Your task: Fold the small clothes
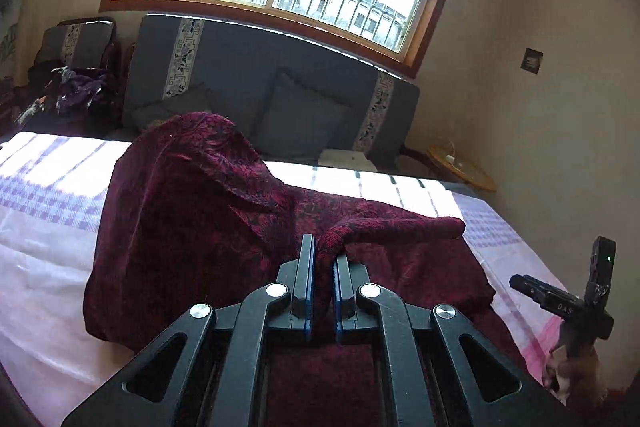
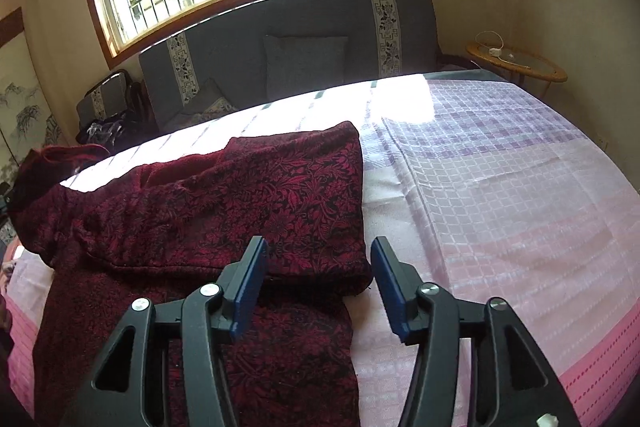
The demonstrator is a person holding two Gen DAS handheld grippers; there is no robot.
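Maroon garment (image 2: pixel 224 211) on checked bedsheet (image 2: pixel 500 167); grey sofa (image 2: pixel 280 39) behind.

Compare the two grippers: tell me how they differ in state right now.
The left gripper is shut, pinching a fold of the dark red garment and lifting it; the right gripper stands open with nothing pinched. The left gripper's fingers nearly meet; the right gripper's fingers stand wide apart, over the garment's folded edge on the bed sheet. Both have black frames and blue pads.
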